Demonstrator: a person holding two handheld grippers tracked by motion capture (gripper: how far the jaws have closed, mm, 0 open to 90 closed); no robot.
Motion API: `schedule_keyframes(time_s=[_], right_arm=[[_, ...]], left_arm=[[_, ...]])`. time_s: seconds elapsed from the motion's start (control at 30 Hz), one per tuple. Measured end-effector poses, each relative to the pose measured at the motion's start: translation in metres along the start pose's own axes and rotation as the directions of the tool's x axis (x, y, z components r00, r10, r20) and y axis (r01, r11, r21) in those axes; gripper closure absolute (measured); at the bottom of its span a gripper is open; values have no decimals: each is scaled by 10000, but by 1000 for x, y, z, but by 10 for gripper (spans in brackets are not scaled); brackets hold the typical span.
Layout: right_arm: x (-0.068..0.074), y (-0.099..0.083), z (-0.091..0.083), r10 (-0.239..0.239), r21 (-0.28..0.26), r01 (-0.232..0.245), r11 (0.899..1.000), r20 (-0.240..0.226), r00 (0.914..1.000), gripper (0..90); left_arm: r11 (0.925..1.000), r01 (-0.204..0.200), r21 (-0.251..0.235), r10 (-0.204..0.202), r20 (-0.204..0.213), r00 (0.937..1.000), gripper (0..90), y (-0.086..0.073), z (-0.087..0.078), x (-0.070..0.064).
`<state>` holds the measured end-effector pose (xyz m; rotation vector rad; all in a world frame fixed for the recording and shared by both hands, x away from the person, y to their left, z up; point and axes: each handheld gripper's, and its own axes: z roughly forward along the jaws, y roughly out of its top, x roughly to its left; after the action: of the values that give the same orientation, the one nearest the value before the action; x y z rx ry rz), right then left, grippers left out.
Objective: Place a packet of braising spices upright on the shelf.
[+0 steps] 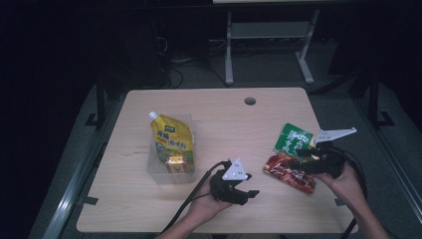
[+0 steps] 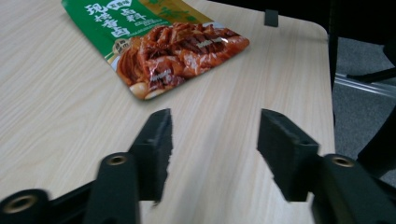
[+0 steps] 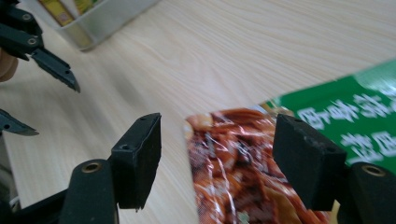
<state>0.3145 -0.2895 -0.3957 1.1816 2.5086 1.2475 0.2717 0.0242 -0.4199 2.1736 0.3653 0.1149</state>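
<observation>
A green and red food packet [image 1: 291, 159] lies flat at the table's right. My right gripper [image 1: 294, 162] hovers over its red end, open. In the right gripper view the right gripper [image 3: 217, 154] straddles the packet's [image 3: 243, 168] near corner, jaws not touching it. My left gripper [image 1: 251, 185] is open near the front middle, pointing right at the packet; its own view shows the left gripper [image 2: 215, 135] with bare table between the jaws and the packet [image 2: 173, 51] a short way ahead. A yellow spouted pouch [image 1: 171, 142] lies in a clear plastic bin [image 1: 153, 172] at centre left.
The wooden table [image 1: 224, 119] has a cable hole [image 1: 250, 101] near its far edge. The bin's corner [image 3: 100, 21] and the left gripper's jaws [image 3: 53, 67] sit at the upper left of the right gripper view. The table's right edge [image 2: 329, 84] is close behind the packet.
</observation>
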Motion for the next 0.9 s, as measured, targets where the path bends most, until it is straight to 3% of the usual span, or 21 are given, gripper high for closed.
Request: schedule_keyframes(time_s=[0.1, 0.3, 0.5, 0.9], right_arm=[[-6, -5, -5, 394, -22, -394, 9992, 241, 9989, 326], [-19, -14, -11, 750, 54, -756, 9971, 752, 9943, 368], [-31, -20, -9, 1380, 208, -1413, 9897, 1158, 9836, 405], [-52, -22, -8, 1942, 417, -2071, 9774, 2090, 9585, 522]], left_arm=[[9996, 178, 196, -183, 221, 9996, 556, 8, 10, 6], [9989, -56, 465, 52, 88, 9999, 713, 20, 29, 15], [9990, 309, 322, -312, 101, 9995, 866, 25, 45, 26], [9934, 596, 978, -574, -250, 9980, 893, 32, 86, 43]])
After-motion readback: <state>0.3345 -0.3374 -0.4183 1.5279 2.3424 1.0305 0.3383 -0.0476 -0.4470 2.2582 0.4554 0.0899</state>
